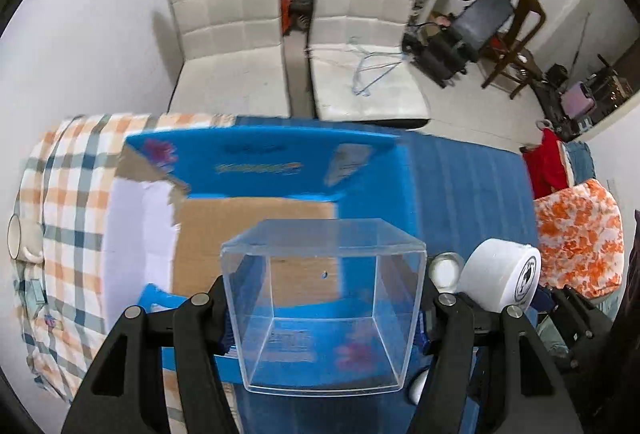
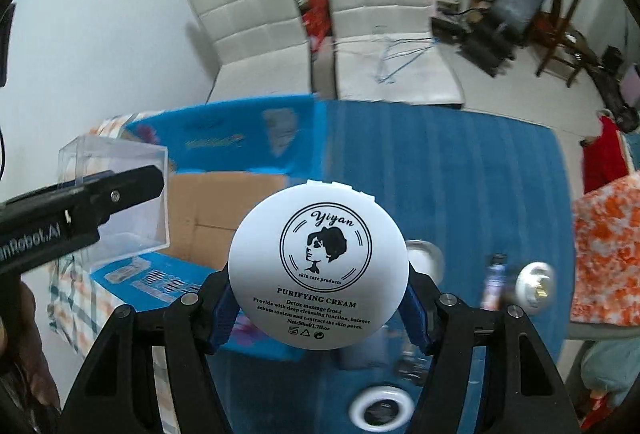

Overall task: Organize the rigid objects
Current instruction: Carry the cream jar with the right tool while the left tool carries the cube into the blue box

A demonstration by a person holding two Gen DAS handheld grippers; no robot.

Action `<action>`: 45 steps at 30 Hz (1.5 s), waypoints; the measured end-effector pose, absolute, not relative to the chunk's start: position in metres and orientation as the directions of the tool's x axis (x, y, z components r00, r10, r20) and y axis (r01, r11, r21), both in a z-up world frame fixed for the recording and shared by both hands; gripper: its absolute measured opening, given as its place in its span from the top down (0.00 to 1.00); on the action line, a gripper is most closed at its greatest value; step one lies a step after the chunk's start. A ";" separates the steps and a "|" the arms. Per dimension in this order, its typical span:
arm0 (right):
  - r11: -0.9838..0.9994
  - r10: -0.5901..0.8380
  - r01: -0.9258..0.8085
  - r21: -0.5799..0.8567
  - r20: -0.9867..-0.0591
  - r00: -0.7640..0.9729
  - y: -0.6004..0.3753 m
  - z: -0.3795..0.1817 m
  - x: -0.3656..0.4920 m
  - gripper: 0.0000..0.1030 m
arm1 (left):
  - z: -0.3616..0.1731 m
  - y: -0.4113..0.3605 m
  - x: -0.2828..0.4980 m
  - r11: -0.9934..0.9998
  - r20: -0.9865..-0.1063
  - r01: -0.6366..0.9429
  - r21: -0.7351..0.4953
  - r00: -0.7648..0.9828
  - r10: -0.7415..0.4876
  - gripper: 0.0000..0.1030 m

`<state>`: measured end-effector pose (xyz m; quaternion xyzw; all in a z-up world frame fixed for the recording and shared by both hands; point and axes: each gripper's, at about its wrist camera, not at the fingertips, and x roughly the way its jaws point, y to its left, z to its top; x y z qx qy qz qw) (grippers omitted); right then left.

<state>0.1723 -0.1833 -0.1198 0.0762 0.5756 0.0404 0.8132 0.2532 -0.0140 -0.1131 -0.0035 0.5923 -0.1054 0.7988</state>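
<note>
My left gripper [image 1: 324,310] is shut on a clear plastic box [image 1: 324,298], held in the air over an open blue cardboard box [image 1: 256,226] with a brown floor. That clear plastic box [image 2: 116,194] and the left gripper [image 2: 116,190] also show at the left of the right wrist view. My right gripper [image 2: 320,298] is shut on a round white cream jar [image 2: 320,266] printed with "Purifying Cream", lifted above the blue table cover [image 2: 460,174]. The same cream jar [image 1: 500,274] appears at the right of the left wrist view.
A checked cloth [image 1: 64,202] lies left of the cardboard box. On the blue cover sit a small glass jar [image 2: 424,258], a dark tube [image 2: 494,286], a white round piece [image 2: 536,282] and a white ring [image 2: 380,410]. Two white chairs [image 1: 288,46] stand behind the table.
</note>
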 end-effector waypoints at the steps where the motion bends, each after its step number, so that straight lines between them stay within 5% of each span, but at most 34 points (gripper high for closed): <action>1: 0.987 0.151 0.009 0.162 -0.935 0.321 -0.167 -0.128 0.178 0.32 | -0.120 -0.004 0.258 0.979 -0.951 0.157 -0.131 0.260 -0.169 0.41; 22: 0.991 0.115 -0.083 0.107 -0.989 0.098 -0.080 -0.271 0.303 0.32 | -0.268 0.041 0.348 0.945 -0.950 0.108 -0.309 -0.072 -0.302 0.41; 42: 0.992 0.117 -0.037 0.118 -0.993 -0.021 -0.078 -0.304 0.341 0.31 | -0.265 0.032 0.357 0.955 -0.956 0.097 -0.282 -0.118 -0.270 0.41; 45: 0.993 0.115 -0.039 0.116 -0.993 -0.016 -0.080 -0.302 0.345 0.26 | -0.264 0.033 0.354 0.959 -0.958 0.091 -0.269 -0.123 -0.257 0.32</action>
